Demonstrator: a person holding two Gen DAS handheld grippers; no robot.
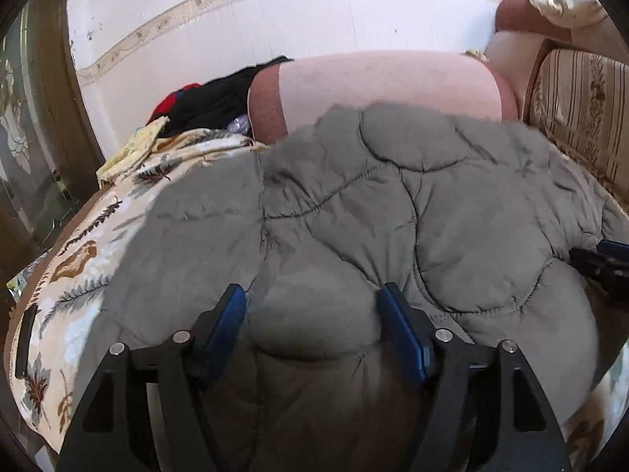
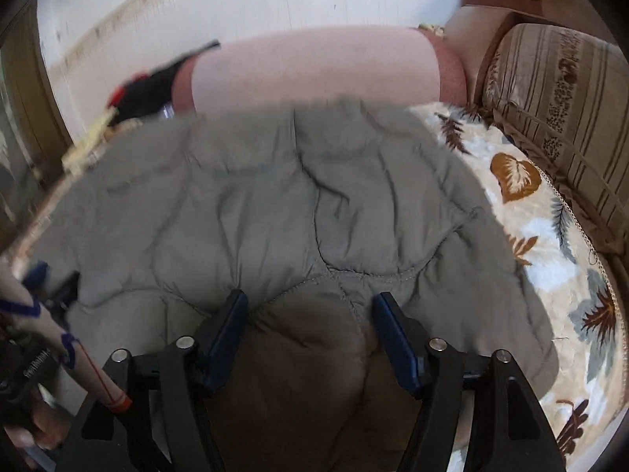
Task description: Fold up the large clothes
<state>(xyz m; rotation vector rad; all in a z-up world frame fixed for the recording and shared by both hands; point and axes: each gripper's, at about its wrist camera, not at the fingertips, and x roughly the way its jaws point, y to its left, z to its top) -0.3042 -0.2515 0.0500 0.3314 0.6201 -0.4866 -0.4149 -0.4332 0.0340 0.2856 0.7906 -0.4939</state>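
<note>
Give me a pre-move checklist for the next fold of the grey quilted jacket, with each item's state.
1. Left tongs open, pads off the cloth: ok.
2. Right tongs open, nothing pinched: ok.
3. Grey quilted jacket lying on the leaf-print bedspread: ok.
4. Jacket smooth: not ok, puffy and creased.
5. Jacket's near edge in view for a grasp: cannot tell, hidden beneath the tongs.
6. Pink bolster clear of the jacket: cannot tell.

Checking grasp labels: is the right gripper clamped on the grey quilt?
No. The right gripper stands open over the quilt, pads clear of it.
</note>
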